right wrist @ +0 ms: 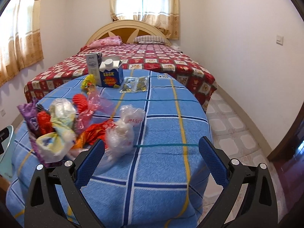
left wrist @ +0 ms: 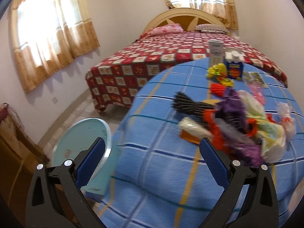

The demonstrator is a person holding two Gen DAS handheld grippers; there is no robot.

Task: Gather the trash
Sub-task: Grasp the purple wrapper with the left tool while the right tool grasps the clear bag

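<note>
Crumpled bags and wrappers in purple, orange, yellow and clear plastic lie heaped on a round table under a blue checked cloth. A blue carton, a grey box and foil sachets stand at the table's far side. A clear bag lies nearest my right gripper, which is open and empty above the cloth. My left gripper is open and empty, with the heap just past its right finger. A pale green bin stands left of the table.
A bed with a red patterned cover fills the room behind the table. Curtained windows are on the left and back walls. Tiled floor runs along the table's right. A wooden piece of furniture stands at the far left.
</note>
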